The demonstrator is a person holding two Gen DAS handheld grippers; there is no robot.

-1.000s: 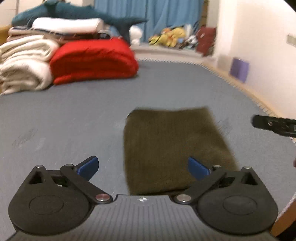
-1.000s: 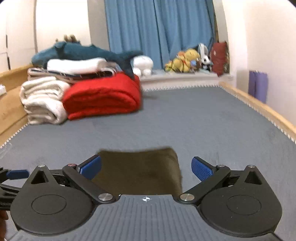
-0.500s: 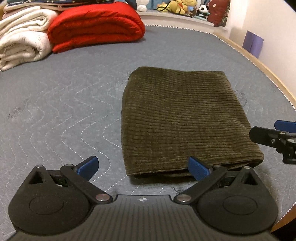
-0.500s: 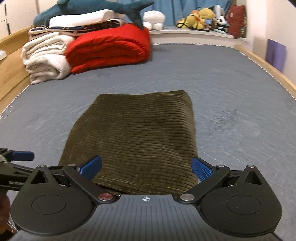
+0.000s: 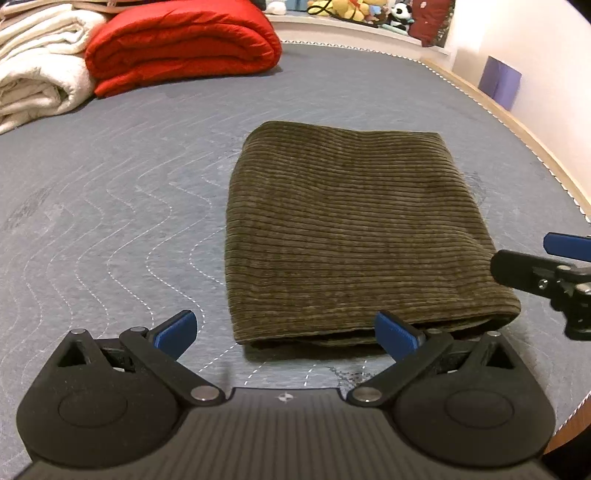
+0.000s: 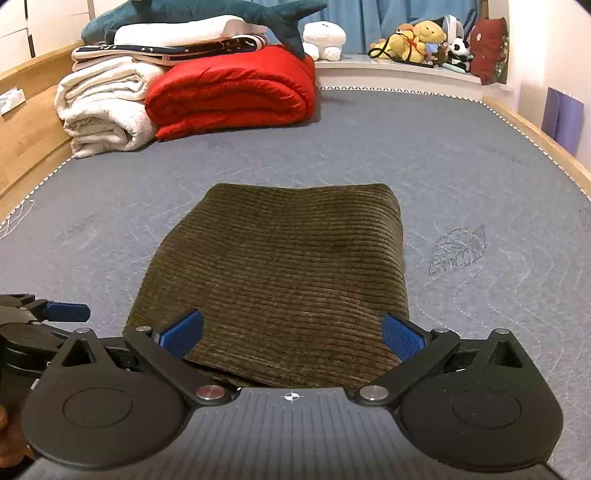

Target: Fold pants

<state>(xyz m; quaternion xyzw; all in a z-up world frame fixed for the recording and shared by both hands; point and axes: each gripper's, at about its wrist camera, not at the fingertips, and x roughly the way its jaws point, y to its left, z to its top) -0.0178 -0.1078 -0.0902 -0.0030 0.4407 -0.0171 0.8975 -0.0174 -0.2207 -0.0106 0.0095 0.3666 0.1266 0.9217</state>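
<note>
Both grippers wide, empty: left gripper (image 5: 286, 326), right gripper (image 6: 291, 334). Folded olive corduroy pants (image 5: 354, 236) flat on grey mattress (image 5: 110, 177), long axis pointing away from grippers, open layered edge nearest.

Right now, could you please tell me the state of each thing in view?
Pants: folded into a flat rectangle on the bed, ungripped.
Left gripper: open, empty.
Right gripper: open, empty.
Red blanket: folded.
White blanket: folded, beside the red one.

Grey quilted bed (image 6: 443, 155), blue curtain (image 6: 373, 14), white wall (image 5: 546, 48).
</note>
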